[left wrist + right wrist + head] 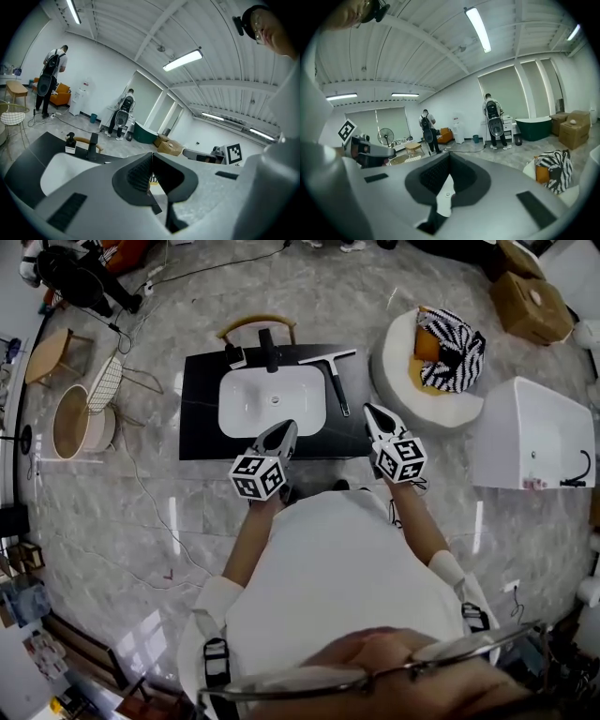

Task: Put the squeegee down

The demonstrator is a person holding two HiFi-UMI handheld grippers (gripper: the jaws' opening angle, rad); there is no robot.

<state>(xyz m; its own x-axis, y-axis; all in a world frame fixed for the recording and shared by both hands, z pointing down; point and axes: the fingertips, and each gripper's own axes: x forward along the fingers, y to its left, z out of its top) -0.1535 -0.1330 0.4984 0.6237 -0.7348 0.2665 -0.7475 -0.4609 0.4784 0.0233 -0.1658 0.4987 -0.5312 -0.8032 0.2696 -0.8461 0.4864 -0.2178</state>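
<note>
The squeegee, with a black handle and a long blade, lies flat on the black counter just right of the white sink basin. No gripper touches it. My left gripper hovers over the basin's near right corner, its jaws shut with nothing between them. My right gripper hangs over the counter's near right corner, a little right of the squeegee's handle end, also shut and empty. Both point away from me, slightly downward.
A black faucet and a soap bottle stand behind the basin. A wooden chair is beyond the counter. A round white pouf with striped cloth and a white cabinet stand to the right, a round basket to the left.
</note>
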